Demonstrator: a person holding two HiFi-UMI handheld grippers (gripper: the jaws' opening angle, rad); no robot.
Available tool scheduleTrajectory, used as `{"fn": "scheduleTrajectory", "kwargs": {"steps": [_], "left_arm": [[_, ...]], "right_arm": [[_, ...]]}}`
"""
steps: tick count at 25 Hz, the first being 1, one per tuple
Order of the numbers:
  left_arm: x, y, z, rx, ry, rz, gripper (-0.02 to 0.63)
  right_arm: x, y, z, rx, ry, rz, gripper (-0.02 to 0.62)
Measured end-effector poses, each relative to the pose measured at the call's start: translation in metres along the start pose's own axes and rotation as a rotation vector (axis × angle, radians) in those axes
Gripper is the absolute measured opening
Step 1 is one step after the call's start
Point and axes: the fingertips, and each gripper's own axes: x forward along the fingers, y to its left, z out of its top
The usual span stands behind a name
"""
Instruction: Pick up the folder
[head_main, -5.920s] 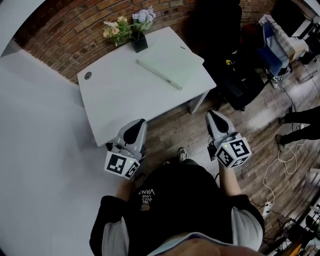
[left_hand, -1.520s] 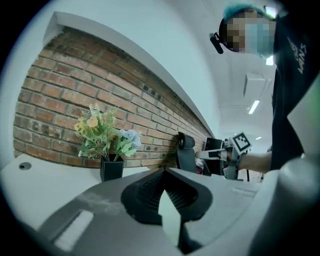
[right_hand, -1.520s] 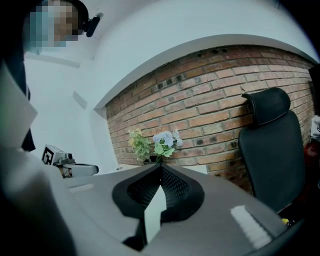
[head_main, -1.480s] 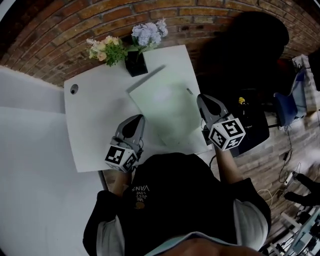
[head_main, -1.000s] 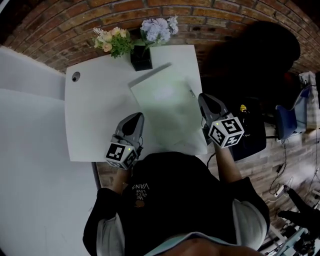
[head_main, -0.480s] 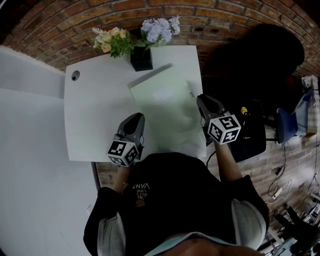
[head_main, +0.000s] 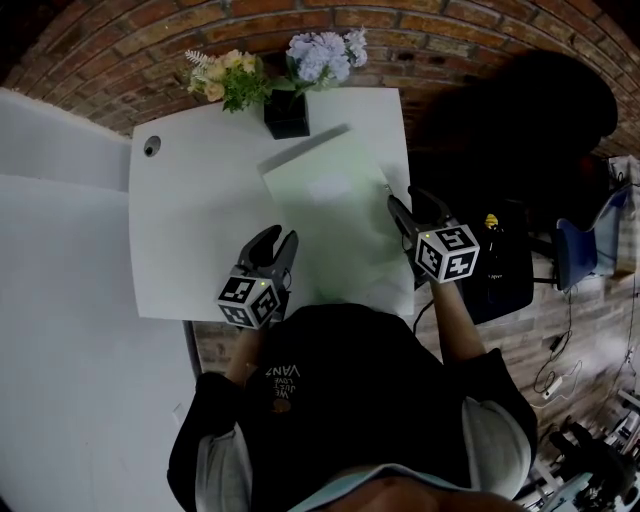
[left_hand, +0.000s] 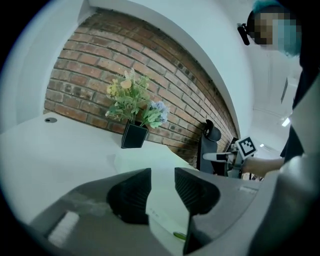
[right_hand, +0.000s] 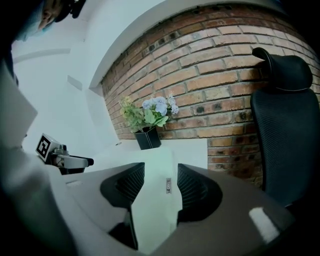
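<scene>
A pale green folder (head_main: 330, 215) lies flat and askew on the white table (head_main: 190, 230). My left gripper (head_main: 279, 240) hovers at the folder's near left edge, and its jaws are opening. In the left gripper view the folder (left_hand: 150, 161) shows through the gap of that gripper (left_hand: 162, 184), with no pad on it. My right gripper (head_main: 413, 205) is at the folder's right edge, and its jaws are opening too. Between the jaws of the right gripper (right_hand: 161, 182) the folder (right_hand: 157, 167) and its small label show, untouched.
A black pot of flowers (head_main: 286, 112) stands at the table's far edge, just past the folder's far corner. A black office chair (right_hand: 282, 120) sits off the table's right side against the brick wall (head_main: 430, 20). A cable hole (head_main: 151, 147) marks the far left corner.
Both grippers' jaws were shut and now stand apart. Both hands have sunk toward the table at the folder's two side edges.
</scene>
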Motion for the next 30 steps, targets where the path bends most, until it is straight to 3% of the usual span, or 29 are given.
{"fn": "scheduleTrajectory", "kwargs": {"steps": [7,16,30], "left_arm": [[0.003,0.014,-0.007,-0.081,0.016,0.042,0.237],[0.012,0.013,-0.035,-0.201,0.102,0.01,0.348],[0.026,0.009,-0.059,-0.277,0.196,-0.012,0.356]], "right_arm": [[0.008,-0.004,-0.01,0.008,0.049,0.024,0.25],[0.02,-0.002,-0.024,0.053,0.103,0.072,0.322],[0.034,-0.007,-0.054,0.166,0.232,0.129,0.35]]}}
